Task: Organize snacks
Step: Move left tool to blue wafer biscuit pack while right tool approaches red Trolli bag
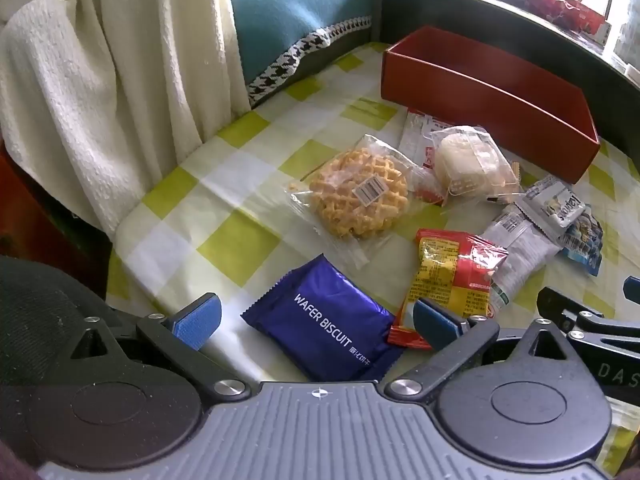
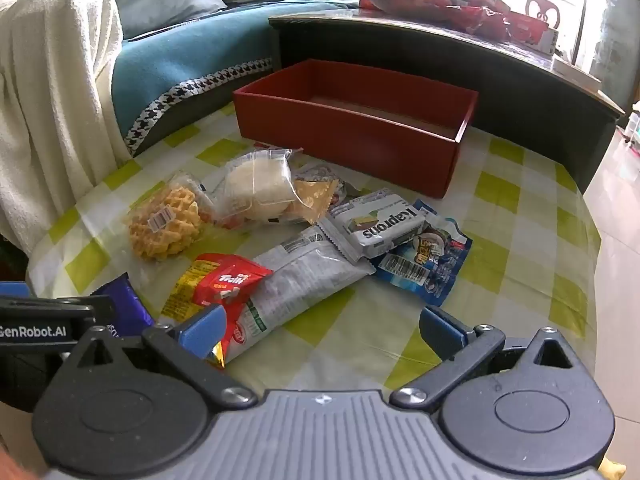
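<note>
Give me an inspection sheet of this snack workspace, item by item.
Surface: green-and-white checked cloth, snacks loose on it.
Job's things: red box, no snack seen inside; purple wafer biscuit pack; wrapped waffle; white bun pack; red-and-yellow packet; grey wrapper; Kaprons pack; blue packet.
Clutter: nothing seen.
Grippers: left gripper open over the wafer pack; right gripper open, holding nothing.
Cables: nothing seen.
Surroundings: cream throw, teal sofa cover, dark table.
</note>
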Motion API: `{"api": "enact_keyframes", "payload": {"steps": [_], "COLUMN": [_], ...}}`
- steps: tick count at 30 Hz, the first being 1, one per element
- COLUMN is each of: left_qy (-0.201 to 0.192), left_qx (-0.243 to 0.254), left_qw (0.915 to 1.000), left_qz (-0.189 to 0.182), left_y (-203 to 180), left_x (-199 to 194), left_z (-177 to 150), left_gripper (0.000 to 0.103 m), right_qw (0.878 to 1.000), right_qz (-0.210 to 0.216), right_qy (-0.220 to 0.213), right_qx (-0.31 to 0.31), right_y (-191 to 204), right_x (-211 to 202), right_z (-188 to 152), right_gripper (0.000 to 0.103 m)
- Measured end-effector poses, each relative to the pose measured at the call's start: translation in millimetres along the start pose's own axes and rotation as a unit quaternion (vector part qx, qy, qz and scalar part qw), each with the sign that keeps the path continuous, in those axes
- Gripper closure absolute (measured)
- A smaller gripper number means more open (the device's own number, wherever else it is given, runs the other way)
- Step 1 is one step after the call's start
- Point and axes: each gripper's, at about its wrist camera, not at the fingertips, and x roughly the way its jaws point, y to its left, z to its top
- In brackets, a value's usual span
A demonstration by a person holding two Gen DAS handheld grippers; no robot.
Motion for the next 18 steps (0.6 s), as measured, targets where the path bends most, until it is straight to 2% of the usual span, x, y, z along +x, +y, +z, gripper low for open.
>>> {"api": "enact_keyframes", "payload": {"steps": [18], "left_qy": [0.026], "left_qx": [-0.007], "left_qw": [0.9996], "left_qz": [0.009], "left_y": [-1], "left_x": [14], "left_z": [-6], "left_gripper": [0.0], "right_qw": [1.0], "right_qz": [-0.003], "right_qy": [0.018], "right_qx": [-0.006], "right_y": [1], "right_x": [7], "right_z": [0], "right_gripper": [0.0]}}
